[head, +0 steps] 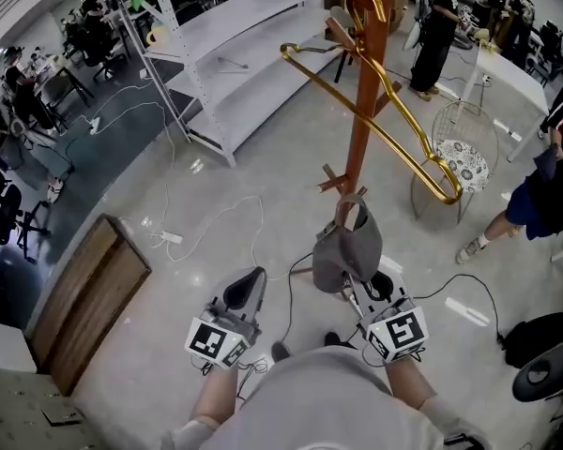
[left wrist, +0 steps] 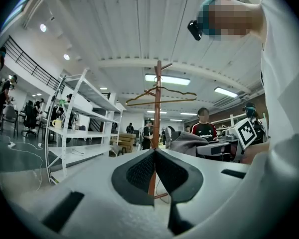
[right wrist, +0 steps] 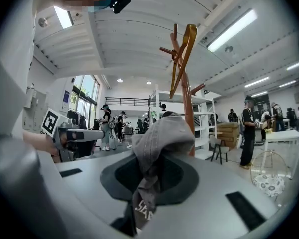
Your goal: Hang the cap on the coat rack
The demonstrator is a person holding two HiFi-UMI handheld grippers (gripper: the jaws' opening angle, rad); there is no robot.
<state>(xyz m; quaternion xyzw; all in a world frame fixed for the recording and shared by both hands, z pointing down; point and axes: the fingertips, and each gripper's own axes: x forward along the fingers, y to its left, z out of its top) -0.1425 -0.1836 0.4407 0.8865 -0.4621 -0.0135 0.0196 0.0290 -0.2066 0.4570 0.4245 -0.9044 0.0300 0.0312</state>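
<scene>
Overhead, a person faces a wooden coat rack (head: pixel 364 111), a two-jaw tool in each hand. The right gripper (head: pixel 359 292) has its jaws nearly together, pinching the fabric of a grey cap (head: pixel 347 249). In the right gripper view a fold of the cap hangs down between the pads, with pale lettering on it. The cap is held up just in front of the coat rack's pole, below its low pegs (head: pixel 332 179), and from that gripper's camera the pole rises directly behind the crown. Whether the cap touches the pole cannot be told. The left gripper (head: pixel 250 284) is beside the right one, farther to the left of the coat rack, its jaws pressed together with nothing between them. A large golden hanger (head: pixel 450 193) hangs from the coat rack's upper part. White shelving (head: pixel 235 54) stands beyond the coat rack to its left, a wire chair (head: pixel 464 148) to its right. A wooden panel (head: pixel 89 298) lies on the floor well to its left.
</scene>
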